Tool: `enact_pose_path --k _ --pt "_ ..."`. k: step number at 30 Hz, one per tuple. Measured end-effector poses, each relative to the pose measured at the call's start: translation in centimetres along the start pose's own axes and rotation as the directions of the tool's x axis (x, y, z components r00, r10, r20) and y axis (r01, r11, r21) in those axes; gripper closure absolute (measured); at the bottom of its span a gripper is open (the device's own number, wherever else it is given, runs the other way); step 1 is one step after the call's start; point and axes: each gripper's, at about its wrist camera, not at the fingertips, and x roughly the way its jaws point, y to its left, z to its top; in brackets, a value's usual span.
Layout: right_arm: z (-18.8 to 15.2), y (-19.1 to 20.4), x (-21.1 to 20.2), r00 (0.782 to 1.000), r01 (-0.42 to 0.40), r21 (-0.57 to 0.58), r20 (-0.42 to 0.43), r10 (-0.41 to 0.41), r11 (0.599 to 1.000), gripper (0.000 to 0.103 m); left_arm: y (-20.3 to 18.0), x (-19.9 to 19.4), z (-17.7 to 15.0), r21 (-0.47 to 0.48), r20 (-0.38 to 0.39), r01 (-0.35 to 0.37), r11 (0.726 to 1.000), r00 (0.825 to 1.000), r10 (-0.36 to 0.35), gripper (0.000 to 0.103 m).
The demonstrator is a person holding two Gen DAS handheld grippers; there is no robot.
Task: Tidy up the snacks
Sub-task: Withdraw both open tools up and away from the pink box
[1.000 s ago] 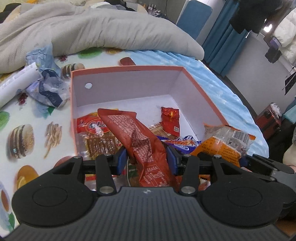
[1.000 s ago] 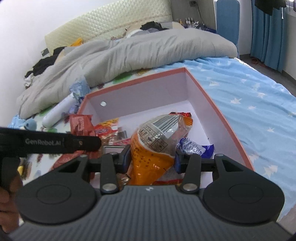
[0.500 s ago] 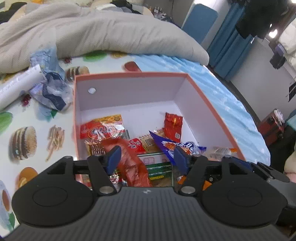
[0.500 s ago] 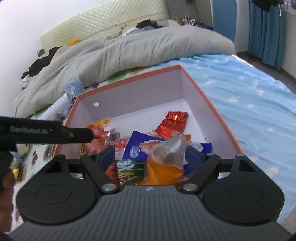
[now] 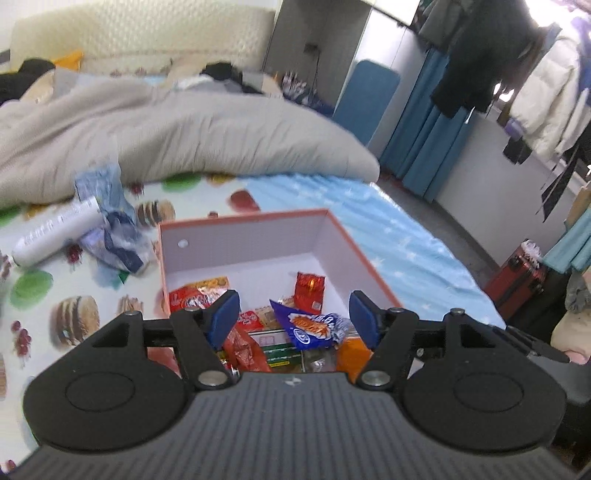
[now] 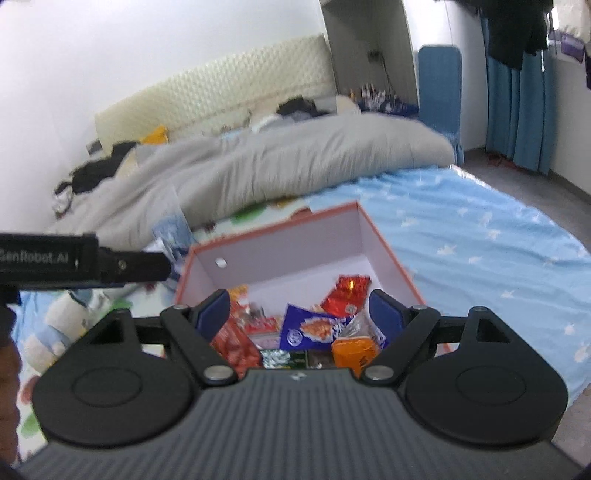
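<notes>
Grippers, left [image 5: 293,312] and right [image 6: 299,312], are held side by side above the snack-filled box [image 5: 243,221], tilted downward, jaws spread wide with nothing gripped.

Both views are bright with even, soft daylight. In the left view the strongest light comes from the window [image 5: 532,22] at upper right, blown out to white glare around the hanging clothes [image 5: 480,55]. Shadows are faint. Motion blur smears the duvet [image 6: 295,166] and headboard [image 6: 221,92] in the right view; the box [image 6: 295,240] is sharper. Fisheye distortion bends walls and curtains [image 6: 517,110] at the edges.
</notes>
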Motion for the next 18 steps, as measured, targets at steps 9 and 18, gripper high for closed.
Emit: enact_pose_path --k 9,18 --pt "-0.6 2.4 -5.6 0.997 -0.011 -0.020 0.076 0.012 1.000 0.019 -0.8 -7.4 -2.5 0.025 0.080 0.002 1.000 0.997 -0.004 0.032" --pt "-1.6 3.4 -9.9 0.993 -0.015 -0.019 0.117 0.017 1.000 0.019 -1.2 -13.7 -5.1 0.046 0.153 0.006 0.999 0.988 -0.013 0.032"
